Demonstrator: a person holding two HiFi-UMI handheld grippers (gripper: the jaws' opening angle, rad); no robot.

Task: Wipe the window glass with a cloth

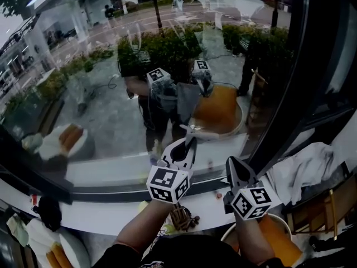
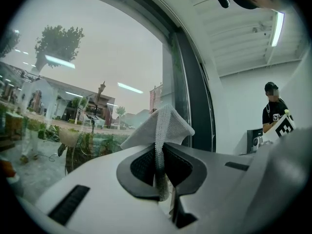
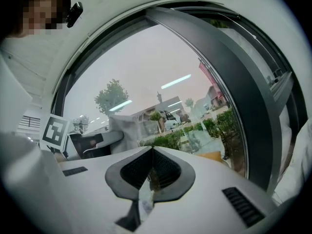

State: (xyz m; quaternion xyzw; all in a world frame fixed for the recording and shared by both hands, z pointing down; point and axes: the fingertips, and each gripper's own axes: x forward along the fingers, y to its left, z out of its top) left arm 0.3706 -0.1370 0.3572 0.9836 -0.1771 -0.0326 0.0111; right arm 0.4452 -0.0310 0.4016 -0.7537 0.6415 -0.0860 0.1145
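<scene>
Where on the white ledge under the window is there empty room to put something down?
The ledge is bare between the black thing on the left and the left tool. It is crowded by the brown clump below that tool and at the right by the white rags.

No word, number or brand can be read. The left gripper (image 1: 187,143) and right gripper (image 1: 233,166) bear only black-and-white square markers. At 3 o'clock in the left gripper view, the print on a person's black shirt (image 2: 273,116) is too small to read.
</scene>
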